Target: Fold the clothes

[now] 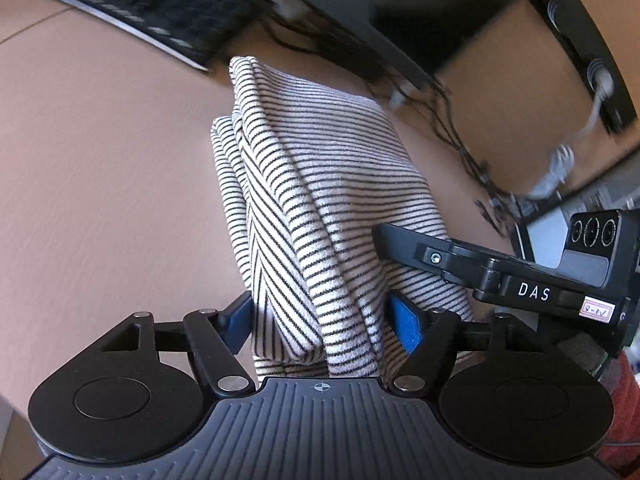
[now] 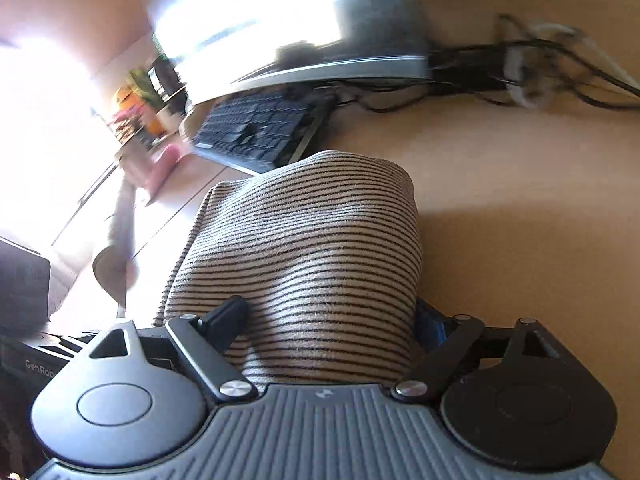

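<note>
We hold the striped garment (image 1: 320, 208) bunched over the wooden desk (image 1: 100, 184), our left gripper (image 1: 324, 320) clamped on its folds between the blue pads (image 1: 406, 328), our right gripper (image 2: 328, 320) likewise closed on the cloth. Toward the desk's far edge lie a black keyboard (image 2: 256, 132), a monitor (image 2: 280, 20) and tangled cables (image 2: 540, 64), near the cloth but apart from it.
</note>
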The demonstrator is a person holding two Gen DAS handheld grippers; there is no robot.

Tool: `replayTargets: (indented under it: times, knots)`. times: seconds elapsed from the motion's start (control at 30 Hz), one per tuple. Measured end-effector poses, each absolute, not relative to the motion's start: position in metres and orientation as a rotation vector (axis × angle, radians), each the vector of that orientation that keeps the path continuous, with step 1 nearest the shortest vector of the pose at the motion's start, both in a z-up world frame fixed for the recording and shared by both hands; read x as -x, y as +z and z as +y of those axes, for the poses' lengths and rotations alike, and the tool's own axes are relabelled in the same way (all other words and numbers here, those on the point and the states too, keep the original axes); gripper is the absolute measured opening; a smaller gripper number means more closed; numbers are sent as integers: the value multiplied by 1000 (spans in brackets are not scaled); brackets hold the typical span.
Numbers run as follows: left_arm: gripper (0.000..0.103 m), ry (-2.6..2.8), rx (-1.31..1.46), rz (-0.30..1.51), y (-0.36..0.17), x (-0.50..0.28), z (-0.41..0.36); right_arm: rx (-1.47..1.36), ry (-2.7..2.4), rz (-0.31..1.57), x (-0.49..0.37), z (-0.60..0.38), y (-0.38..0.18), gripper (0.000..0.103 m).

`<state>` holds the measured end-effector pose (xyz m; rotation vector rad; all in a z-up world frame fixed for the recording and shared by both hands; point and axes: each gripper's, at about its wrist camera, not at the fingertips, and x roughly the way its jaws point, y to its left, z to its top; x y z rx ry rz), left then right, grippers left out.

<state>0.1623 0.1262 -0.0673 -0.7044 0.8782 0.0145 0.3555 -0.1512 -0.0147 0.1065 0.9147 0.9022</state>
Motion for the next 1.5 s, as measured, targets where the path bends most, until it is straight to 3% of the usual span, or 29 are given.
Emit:
replayTargets:
  times: [0.33, 0.57, 0.6, 0.67, 0.7, 0.73, 1.0, 1.33, 1.5]
  knots:
    - [75, 107, 761, 811, -68, -181, 172, 48, 919, 790, -346, -119, 2, 92]
    - [73, 125, 682, 672, -18, -164, 188, 161, 884, 670, -327, -119, 18, 96]
    - [73, 115, 666, 643, -10, -167, 191, 177, 879, 652, -324, -119, 20, 96]
    - [73, 84, 627, 594, 3, -178, 197, 209, 869, 618, -318, -120, 24, 85]
    - [72, 71, 617, 594, 3, -185, 200, 219, 870, 602, -310, -117, 26, 71]
    - [71, 59, 612, 608, -2, -194, 203, 224, 873, 588, -301, -112, 29, 64]
    - [69, -36, 590, 723, -43, -263, 231, 315, 889, 650, -268, -68, 17, 64]
    - [70, -141, 592, 763, -58, -277, 253, 373, 773, 683, -266, -34, 11, 66]
    - [71, -40, 558, 682, -45, -248, 244, 333, 812, 659, -265, -45, 13, 69]
